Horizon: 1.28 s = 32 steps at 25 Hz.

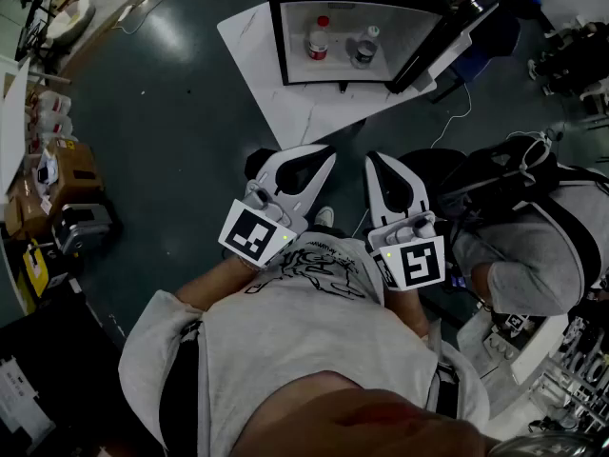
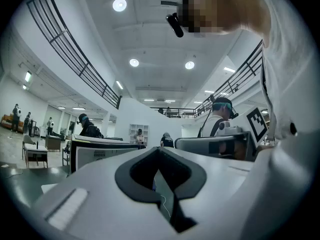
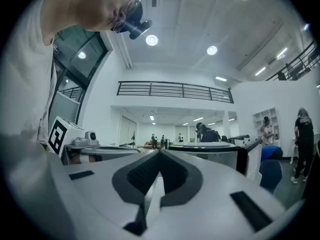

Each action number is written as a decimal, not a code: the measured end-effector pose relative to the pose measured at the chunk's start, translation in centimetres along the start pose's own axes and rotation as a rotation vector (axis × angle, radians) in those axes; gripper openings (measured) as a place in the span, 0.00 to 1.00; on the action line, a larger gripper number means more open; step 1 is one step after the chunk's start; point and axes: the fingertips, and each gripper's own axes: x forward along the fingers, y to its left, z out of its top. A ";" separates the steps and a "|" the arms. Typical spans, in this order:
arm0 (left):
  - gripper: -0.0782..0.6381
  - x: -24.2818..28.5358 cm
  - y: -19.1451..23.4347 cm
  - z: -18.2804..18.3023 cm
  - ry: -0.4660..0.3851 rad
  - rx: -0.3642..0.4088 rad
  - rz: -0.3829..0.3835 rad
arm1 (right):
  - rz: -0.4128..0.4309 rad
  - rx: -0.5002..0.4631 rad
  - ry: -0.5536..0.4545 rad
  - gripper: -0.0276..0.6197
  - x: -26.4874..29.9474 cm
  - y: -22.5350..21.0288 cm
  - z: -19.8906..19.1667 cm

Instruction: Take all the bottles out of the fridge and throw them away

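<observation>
In the head view the small fridge point(image 1: 279, 41) stands far, on a white table point(image 1: 285, 108), with its door point(image 1: 445, 36) open to the right. Inside stand two bottles, apart from each other: a red-label bottle point(image 1: 318, 39) on the left and a dark-label bottle point(image 1: 365, 46) on the right. The left gripper point(image 1: 324, 155) and the right gripper point(image 1: 374, 160) are near the person's chest, well apart from the fridge. In the left gripper view the jaws are pressed together with nothing between them. In the right gripper view the jaws are also pressed together and empty
</observation>
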 end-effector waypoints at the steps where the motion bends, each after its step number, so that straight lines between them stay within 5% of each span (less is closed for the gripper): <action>1: 0.12 0.1 0.0 0.1 -0.013 0.012 0.000 | -0.002 0.001 -0.001 0.05 -0.1 -0.1 0.0; 32: 0.12 6.2 -0.1 -0.9 -0.032 0.043 0.085 | 0.036 0.027 0.003 0.05 -0.5 -6.8 -1.6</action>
